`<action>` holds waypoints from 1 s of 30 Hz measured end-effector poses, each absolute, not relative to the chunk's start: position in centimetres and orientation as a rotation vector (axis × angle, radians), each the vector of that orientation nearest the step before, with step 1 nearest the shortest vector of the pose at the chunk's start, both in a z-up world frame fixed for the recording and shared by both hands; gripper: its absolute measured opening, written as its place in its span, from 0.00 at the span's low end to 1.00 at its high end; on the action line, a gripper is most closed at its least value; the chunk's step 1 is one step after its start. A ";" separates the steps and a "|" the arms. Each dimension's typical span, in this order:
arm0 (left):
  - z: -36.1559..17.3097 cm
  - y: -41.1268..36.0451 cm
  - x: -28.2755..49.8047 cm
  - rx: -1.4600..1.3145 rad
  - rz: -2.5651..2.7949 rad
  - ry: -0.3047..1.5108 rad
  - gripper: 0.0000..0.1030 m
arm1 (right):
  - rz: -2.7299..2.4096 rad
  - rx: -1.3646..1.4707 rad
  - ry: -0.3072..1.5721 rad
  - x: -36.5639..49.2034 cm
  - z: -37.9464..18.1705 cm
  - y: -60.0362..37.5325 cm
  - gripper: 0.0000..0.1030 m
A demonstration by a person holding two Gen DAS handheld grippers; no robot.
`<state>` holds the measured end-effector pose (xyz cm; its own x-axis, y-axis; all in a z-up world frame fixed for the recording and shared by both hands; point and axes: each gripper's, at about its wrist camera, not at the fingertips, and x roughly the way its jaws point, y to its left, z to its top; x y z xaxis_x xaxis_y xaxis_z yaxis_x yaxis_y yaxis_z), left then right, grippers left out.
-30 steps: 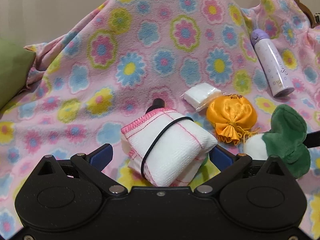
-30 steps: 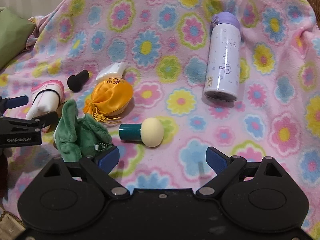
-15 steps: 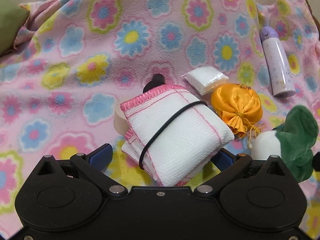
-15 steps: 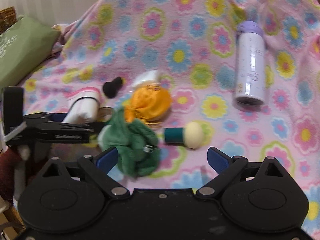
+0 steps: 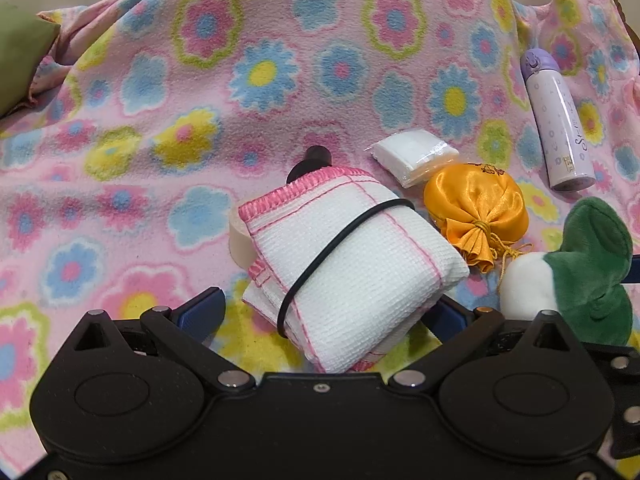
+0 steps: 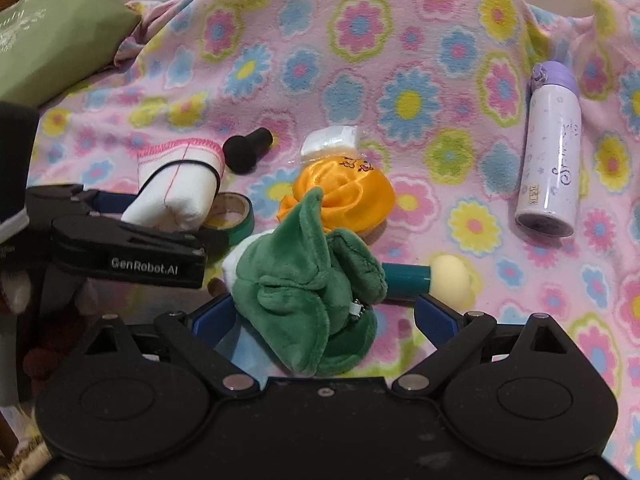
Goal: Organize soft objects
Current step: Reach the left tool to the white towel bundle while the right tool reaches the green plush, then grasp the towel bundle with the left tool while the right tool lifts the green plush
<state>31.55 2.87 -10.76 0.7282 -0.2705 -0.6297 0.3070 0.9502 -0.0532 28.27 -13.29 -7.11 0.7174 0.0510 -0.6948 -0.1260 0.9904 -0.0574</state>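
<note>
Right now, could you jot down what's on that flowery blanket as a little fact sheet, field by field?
surface: pink flowered blanket
left gripper: rolled white cloth with a black band between its fingers; contact not clear
right gripper: jaws closing around green plush toy, blue pads not yet pressing it
behind the plush: orange satin pouch, small white packet
beside the cloth: tape roll, black stopper
right side: lilac bottle lying down
near the plush: teal-handled cream sponge
top left corner: green cushion
</note>
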 end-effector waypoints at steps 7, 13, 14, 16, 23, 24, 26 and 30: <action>-10.7 2.9 31.5 0.056 -0.318 0.686 0.98 | 0.135 -0.115 0.748 27.6 -6.6 -13.0 0.57; -10.6 2.9 31.6 0.054 -0.318 0.687 0.98 | 0.059 -0.077 0.740 25.4 -4.7 -16.1 0.58; -10.6 2.9 31.5 0.055 -0.316 0.685 0.98 | 0.046 -0.072 0.745 25.1 -4.5 -16.6 0.58; -10.5 2.9 31.3 0.056 -0.307 0.676 0.97 | 0.019 -0.065 0.758 24.3 -4.3 -17.5 0.58; -9.5 3.4 29.4 0.006 -0.329 0.671 0.97 | -0.018 -0.062 0.803 22.6 -5.4 -19.2 0.59; -9.4 3.4 29.1 -0.011 -0.334 0.680 0.97 | -0.016 -0.058 0.806 22.6 -5.5 -19.2 0.59; -9.1 3.3 28.7 -0.033 -0.335 0.697 0.97 | -0.017 -0.053 0.803 22.6 -5.7 -19.3 0.60; -8.1 2.7 28.3 -0.073 -0.340 0.696 0.97 | -0.020 -0.048 0.797 22.6 -5.8 -19.5 0.68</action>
